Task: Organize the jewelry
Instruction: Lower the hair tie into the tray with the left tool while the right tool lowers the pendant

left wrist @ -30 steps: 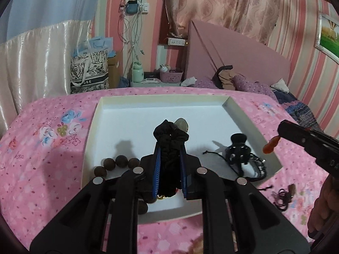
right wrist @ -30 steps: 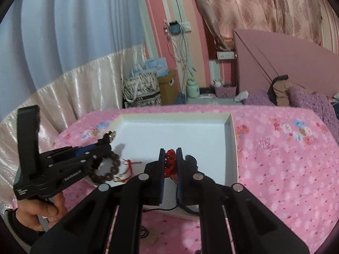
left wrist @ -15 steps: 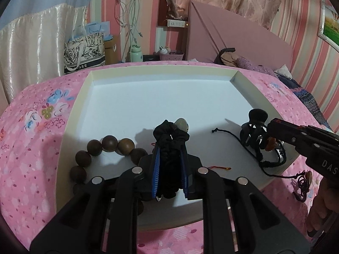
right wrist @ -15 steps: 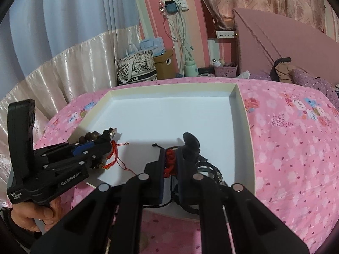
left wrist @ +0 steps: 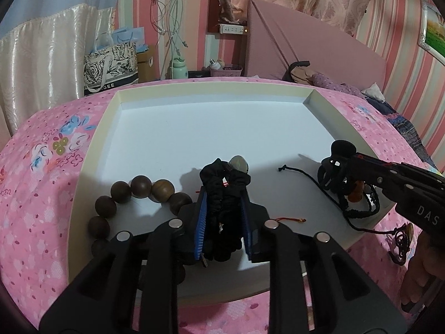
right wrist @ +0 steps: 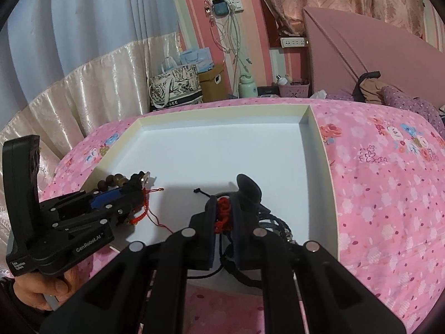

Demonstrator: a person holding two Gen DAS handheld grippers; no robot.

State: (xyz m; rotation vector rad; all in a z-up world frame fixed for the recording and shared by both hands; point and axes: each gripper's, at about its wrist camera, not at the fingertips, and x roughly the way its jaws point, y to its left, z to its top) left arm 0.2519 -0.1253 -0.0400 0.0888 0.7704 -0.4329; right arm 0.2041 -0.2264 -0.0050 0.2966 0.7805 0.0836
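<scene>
1. The left gripper is clamped on a bunched black cord bracelet. Its lower end is hidden between the blue pads, and a pale stone peeks out at the top.
2. The right gripper pinches a red knotted piece. What the knot belongs to is hard to make out, since the fingers cover most of it.
3. A wooden bead bracelet lies in the near left corner of the white tray, its nearest beads cut off behind the left gripper.
4. A tangle of black cords sits at the tray's near right edge, partly under the right gripper.
5. A small dark charm lies outside the tray on the pink floral bedspread.
</scene>
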